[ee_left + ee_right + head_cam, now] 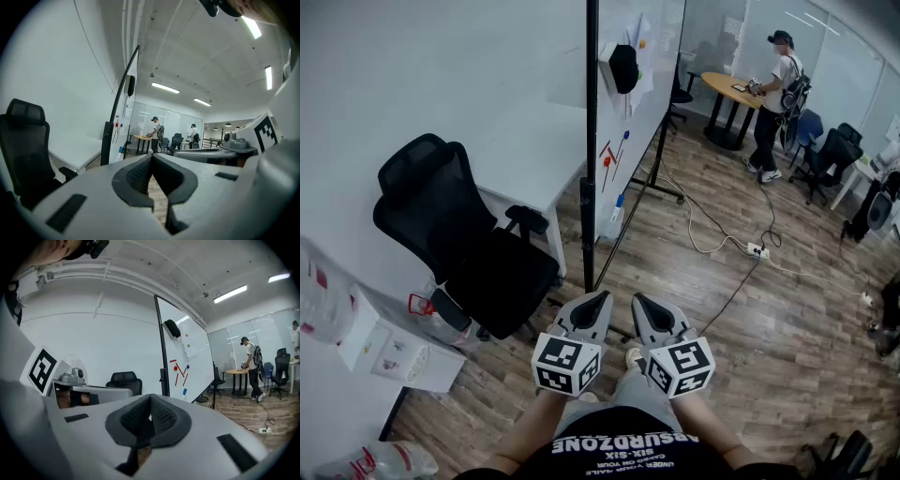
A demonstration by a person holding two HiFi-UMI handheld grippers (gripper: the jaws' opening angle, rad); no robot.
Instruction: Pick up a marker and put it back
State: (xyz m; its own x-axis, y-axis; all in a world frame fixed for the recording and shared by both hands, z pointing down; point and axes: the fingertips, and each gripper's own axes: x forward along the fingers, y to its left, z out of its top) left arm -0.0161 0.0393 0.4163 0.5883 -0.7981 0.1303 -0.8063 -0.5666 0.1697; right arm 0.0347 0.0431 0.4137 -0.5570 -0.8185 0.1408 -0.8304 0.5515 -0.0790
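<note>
Left hand-held gripper [600, 298] and right hand-held gripper [639, 300] ride side by side, near level, close in front of the person, probably a carry pose before any reach. Both are clenched, with nothing between the jaws. The red marker [176, 378] clings to the whiteboard [647, 112], far ahead and well apart from both. Its long axis runs close to upright with a slight tilt. The cap end is too small to tell.

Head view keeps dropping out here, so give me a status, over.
Left gripper, right gripper both shut, empty, side by side. Red markers, it seems, untouched on whiteboard ahead. Office chair left, cable trailing right.
</note>
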